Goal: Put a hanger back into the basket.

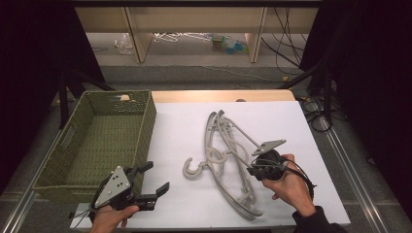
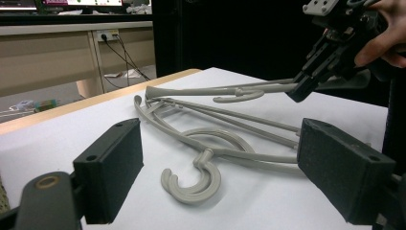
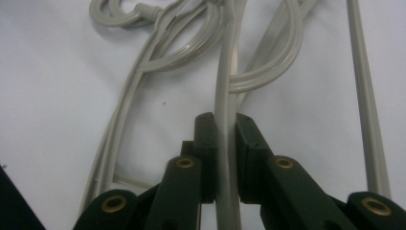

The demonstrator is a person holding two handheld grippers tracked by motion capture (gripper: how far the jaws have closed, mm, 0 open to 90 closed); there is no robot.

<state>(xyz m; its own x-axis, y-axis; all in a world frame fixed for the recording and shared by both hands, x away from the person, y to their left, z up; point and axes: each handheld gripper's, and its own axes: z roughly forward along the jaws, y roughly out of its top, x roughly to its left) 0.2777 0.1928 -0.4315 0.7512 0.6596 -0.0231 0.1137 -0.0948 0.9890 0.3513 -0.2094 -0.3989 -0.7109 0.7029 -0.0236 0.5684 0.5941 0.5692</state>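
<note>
Overhead lighting is even on the white table [image 1: 291, 121]; the surroundings fall to near black. Shadows beneath the hangers [image 1: 228, 160] are soft. The high view is sharp but grainy. The right gripper view is close and soft-focused. No glare is present.

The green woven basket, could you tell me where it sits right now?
In the high view the green woven basket stands on the table's left side, beside the white sheet, just beyond the open left gripper and left of the grey hangers.

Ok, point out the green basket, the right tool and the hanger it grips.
green basket [image 1: 147, 112], high view, its right wall.
right tool [image 3: 225, 139], right gripper view, between its tips.
hanger [image 3: 224, 103], right gripper view, the bar just above the tips.
</note>
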